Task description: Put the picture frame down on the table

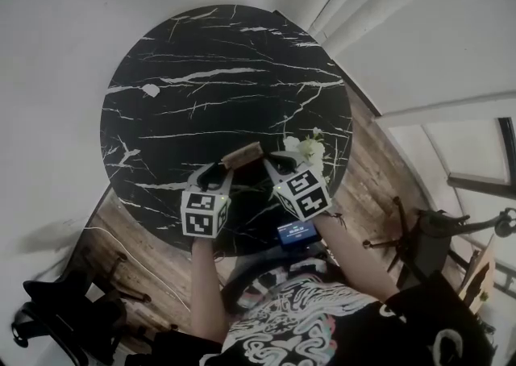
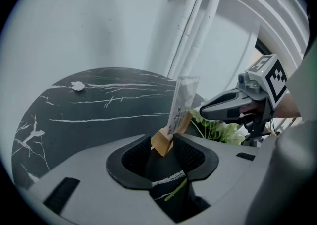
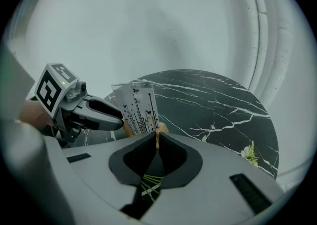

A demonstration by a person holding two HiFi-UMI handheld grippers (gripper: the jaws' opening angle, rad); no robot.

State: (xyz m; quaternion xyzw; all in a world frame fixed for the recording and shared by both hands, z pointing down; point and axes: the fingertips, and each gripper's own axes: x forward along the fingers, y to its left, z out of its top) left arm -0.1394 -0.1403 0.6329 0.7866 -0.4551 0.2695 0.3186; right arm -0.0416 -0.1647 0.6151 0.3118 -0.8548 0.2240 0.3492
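Note:
The picture frame [image 1: 244,154] is a clear panel printed with thin black stems and butterflies, set in a light wooden base. It hangs over the near part of the round black marble table [image 1: 226,74]. My left gripper [image 1: 216,172] is shut on one end of the wooden base [image 2: 163,142], with the panel [image 2: 181,105] rising upright beyond the jaws. My right gripper [image 1: 274,164] is shut on the other end of the base [image 3: 157,132], next to the panel [image 3: 136,107]. I cannot tell whether the base touches the tabletop.
White flowers [image 1: 310,147] with green stems lie on the table's near right edge, close to the right gripper. A small white scrap [image 1: 151,90] lies far left on the table. Off the table are a dark chair [image 1: 427,235] to the right and another [image 1: 56,308] at lower left.

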